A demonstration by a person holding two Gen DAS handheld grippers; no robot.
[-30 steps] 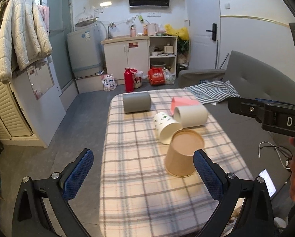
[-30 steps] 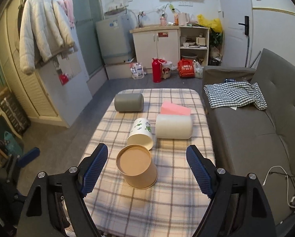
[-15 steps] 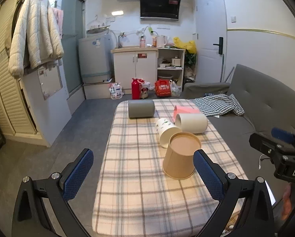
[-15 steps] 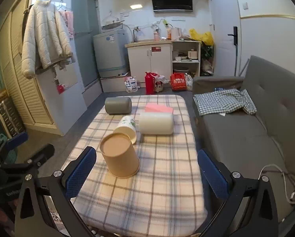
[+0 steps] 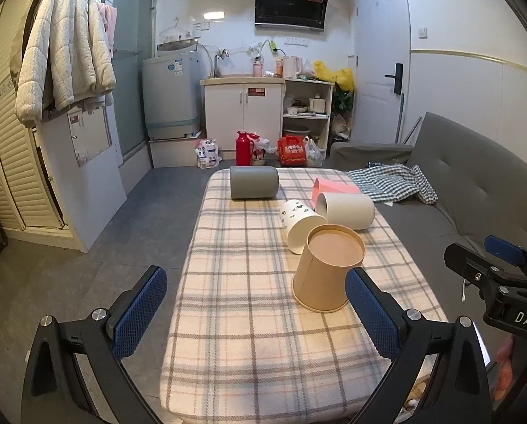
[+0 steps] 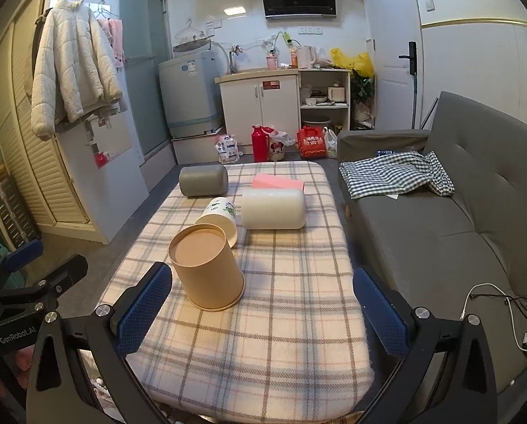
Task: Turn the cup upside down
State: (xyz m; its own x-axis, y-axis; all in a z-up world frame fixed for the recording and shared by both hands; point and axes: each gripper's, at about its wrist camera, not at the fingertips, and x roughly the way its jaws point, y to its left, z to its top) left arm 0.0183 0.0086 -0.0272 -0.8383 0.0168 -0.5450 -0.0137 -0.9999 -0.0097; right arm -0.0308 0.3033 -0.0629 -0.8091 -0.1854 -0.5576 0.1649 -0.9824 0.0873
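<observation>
The brown paper cup (image 5: 327, 268) stands mouth-down on the checked table (image 5: 249, 318), its flat base facing up, so by my reckoning the flip is done and nothing is left but to draw back. It sits toward the near right part of the table, just in front of a printed white cup (image 5: 298, 224) lying on its side. My left tongs (image 5: 253, 314) are spread wide and hold nothing; my right tongs (image 6: 260, 314) are likewise released and empty. Farther off lie a cream cup (image 6: 273, 209) and a grey cup (image 6: 203, 180), both on their sides. The brown cup's rim is hidden against the cloth, so I cannot tell if it sits perfectly flat.
</observation>
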